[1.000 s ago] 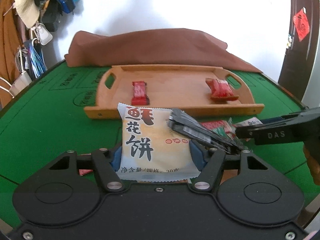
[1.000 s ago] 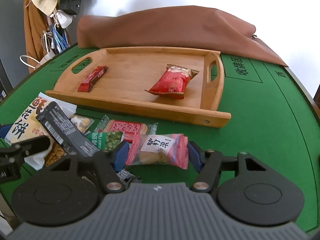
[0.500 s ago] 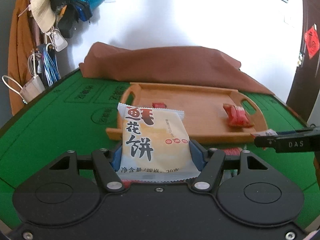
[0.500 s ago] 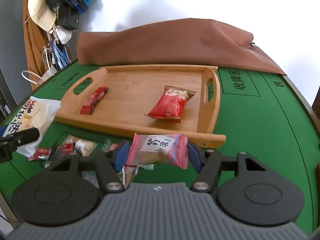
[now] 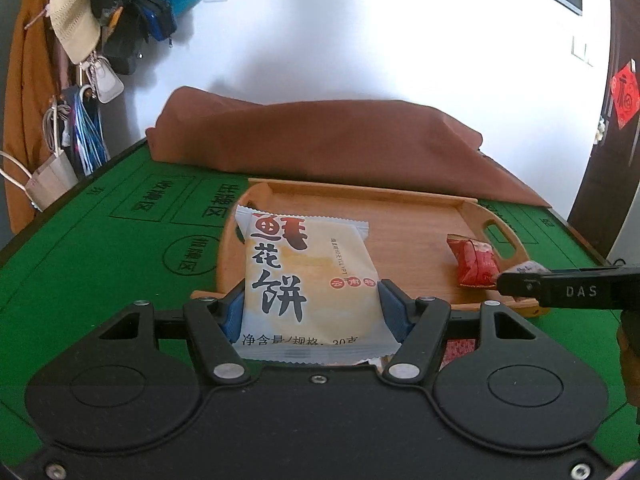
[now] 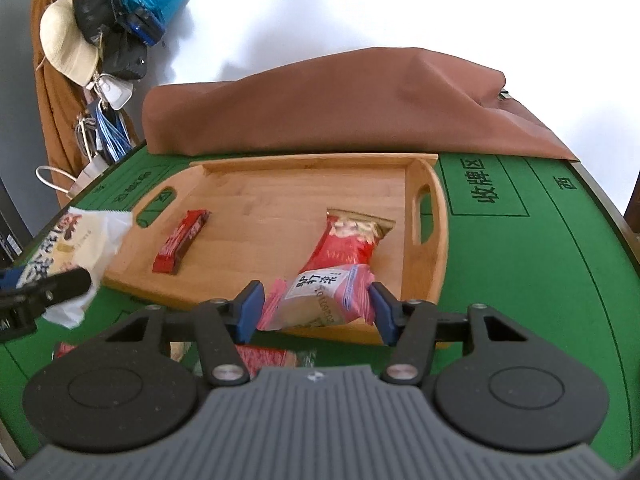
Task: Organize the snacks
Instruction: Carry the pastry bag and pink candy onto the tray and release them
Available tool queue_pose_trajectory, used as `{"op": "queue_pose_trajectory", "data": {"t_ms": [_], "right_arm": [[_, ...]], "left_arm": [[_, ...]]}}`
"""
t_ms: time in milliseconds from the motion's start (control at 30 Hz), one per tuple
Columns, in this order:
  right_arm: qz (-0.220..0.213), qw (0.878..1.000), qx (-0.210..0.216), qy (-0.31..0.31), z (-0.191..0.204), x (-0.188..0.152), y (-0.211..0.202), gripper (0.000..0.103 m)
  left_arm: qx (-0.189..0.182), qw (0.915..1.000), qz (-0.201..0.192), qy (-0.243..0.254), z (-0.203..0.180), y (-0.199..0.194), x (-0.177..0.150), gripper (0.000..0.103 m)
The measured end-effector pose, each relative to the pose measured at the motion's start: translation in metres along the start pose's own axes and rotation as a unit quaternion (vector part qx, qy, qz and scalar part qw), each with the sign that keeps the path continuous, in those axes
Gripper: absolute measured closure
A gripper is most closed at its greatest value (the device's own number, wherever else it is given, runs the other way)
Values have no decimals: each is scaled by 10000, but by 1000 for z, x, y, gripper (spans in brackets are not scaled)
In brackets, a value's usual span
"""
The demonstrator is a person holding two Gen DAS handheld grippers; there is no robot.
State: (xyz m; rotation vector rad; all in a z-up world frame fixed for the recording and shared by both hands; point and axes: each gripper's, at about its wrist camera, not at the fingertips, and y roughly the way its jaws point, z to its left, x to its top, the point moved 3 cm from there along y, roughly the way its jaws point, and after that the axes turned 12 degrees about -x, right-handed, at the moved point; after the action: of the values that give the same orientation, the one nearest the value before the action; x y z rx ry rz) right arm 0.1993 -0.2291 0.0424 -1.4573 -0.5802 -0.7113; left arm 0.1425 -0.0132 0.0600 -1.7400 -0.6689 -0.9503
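The left gripper clamps a cream pastry packet between its blue pads, holding it upright over the near edge of the wooden tray; the bold characters 鲜花饼 run down its face, and a line at the bottom ends in "30克", part of it too small to read. The right gripper pinches a pink packet, its jaws having just closed further so the wrapper buckles between the pads; the white label reads 驴打滚. This packet hangs tilted above the tray's front rim. In the tray lie a red bar to the left and a red pouch to the right, well apart; their lettering cannot be made out. In the left view the right gripper's finger bears "DAS". The green table is printed with 收牌区 and 西. More wrappers below the right gripper are mostly hidden by its body. A brown cloth lies behind the tray.
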Motion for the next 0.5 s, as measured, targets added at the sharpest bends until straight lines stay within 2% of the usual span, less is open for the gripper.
{"op": "queue_pose_trajectory", "data": {"t_ms": [300,500], "right_arm": [[115,9999,20,19,8,13,23,49],[341,9993,184,-1,13,31,43,49]], "left_arm": [[5,9998,158,-78,6,31,11,39],[-154,9987,406,-254,15,59,20,39]]}}
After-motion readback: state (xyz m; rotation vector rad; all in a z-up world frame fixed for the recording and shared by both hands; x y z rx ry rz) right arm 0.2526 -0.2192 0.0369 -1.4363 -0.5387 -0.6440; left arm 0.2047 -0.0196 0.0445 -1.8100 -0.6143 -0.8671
